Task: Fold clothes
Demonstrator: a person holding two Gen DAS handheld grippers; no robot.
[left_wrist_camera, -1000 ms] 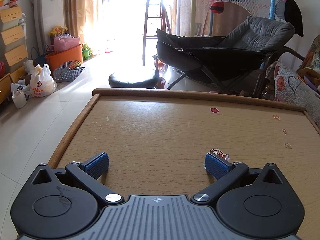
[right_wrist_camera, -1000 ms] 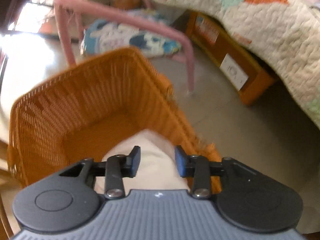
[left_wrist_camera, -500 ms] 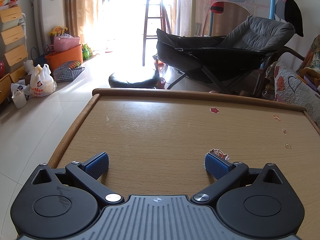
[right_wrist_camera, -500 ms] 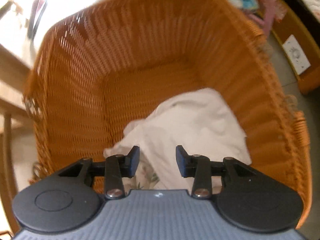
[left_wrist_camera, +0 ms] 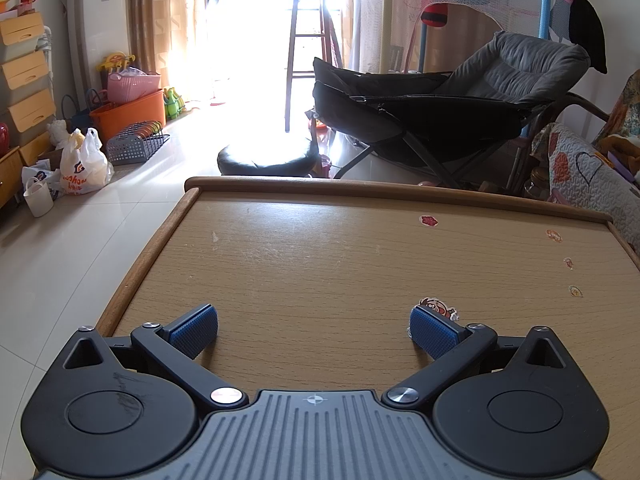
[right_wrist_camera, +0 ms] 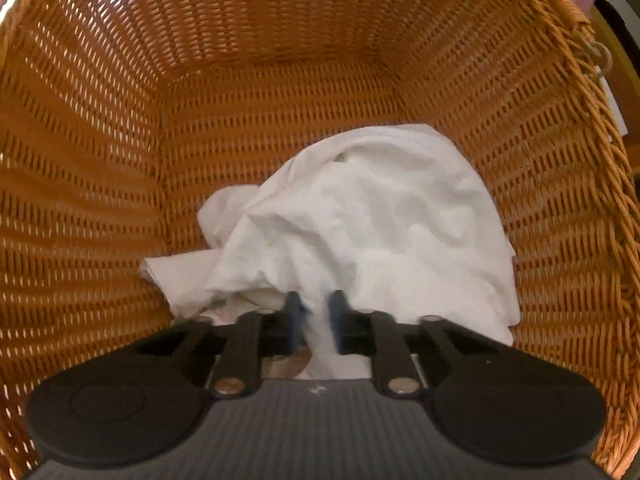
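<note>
A crumpled white garment point(right_wrist_camera: 360, 208) lies in the bottom of an orange wicker basket point(right_wrist_camera: 100, 140), seen from above in the right wrist view. My right gripper point(right_wrist_camera: 316, 312) reaches down into the basket at the garment's near edge. Its jaws are closing, and a fold of the white cloth is pinched in the narrow gap between them. A patterned piece of fabric peeks out under the white cloth by the fingers. My left gripper point(left_wrist_camera: 314, 332) rests wide open just above the wooden table point(left_wrist_camera: 320, 248), with nothing between its blue pads point(left_wrist_camera: 196, 330).
The table has a raised rim and a few small stickers point(left_wrist_camera: 429, 221). Beyond it stand a black round stool point(left_wrist_camera: 266, 160), a dark reclining chair point(left_wrist_camera: 460, 108) and a tall stool point(left_wrist_camera: 308, 52). Bags and tubs point(left_wrist_camera: 128, 114) line the left wall.
My right gripper sank from above the basket rim down to the white garment, and its jaws narrowed onto the cloth. The left gripper's view is unchanged.
</note>
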